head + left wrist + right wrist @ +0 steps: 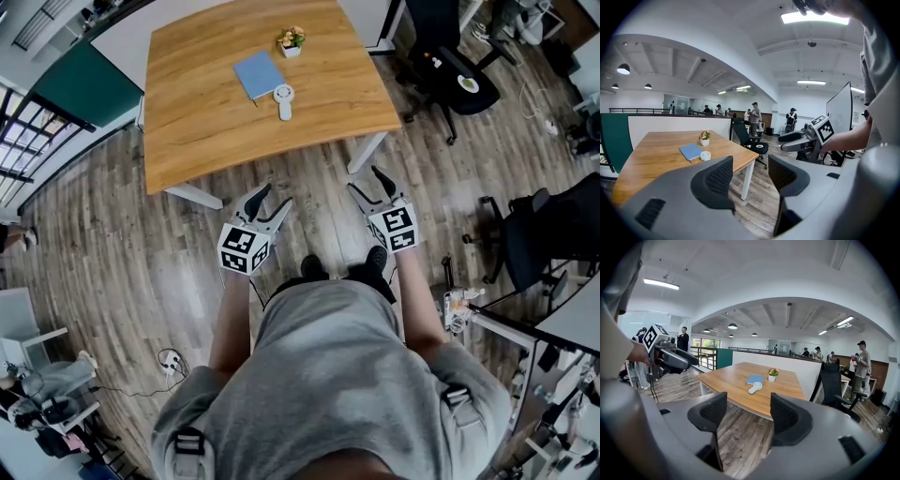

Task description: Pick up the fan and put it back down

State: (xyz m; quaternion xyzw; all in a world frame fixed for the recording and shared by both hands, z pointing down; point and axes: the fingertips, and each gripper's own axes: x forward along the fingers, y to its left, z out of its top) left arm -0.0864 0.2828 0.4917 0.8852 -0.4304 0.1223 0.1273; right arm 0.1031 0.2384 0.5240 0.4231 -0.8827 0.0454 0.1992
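The fan lies flat on the table, its round head just beside the near corner of a notebook; whether the two touch cannot be told. A flower pot stands a little beyond them. The person stands back from the table, with the left gripper and the right gripper over the floor, well apart from the fan. Each has its jaws apart with nothing between them.

The pick-up is not yet begun, so the risks lie in the reach and the grasp. The fan sits well in from the near edge, so a gripper coming in low could strike that edge. Because the fan lies flat on smooth wood, jaws that close too high would likely push it along rather than lift it. A jaw set on the notebook side could catch the notebook's corner and drag it, and overreaching could knock the pot. A loose hold may let the head tip down.
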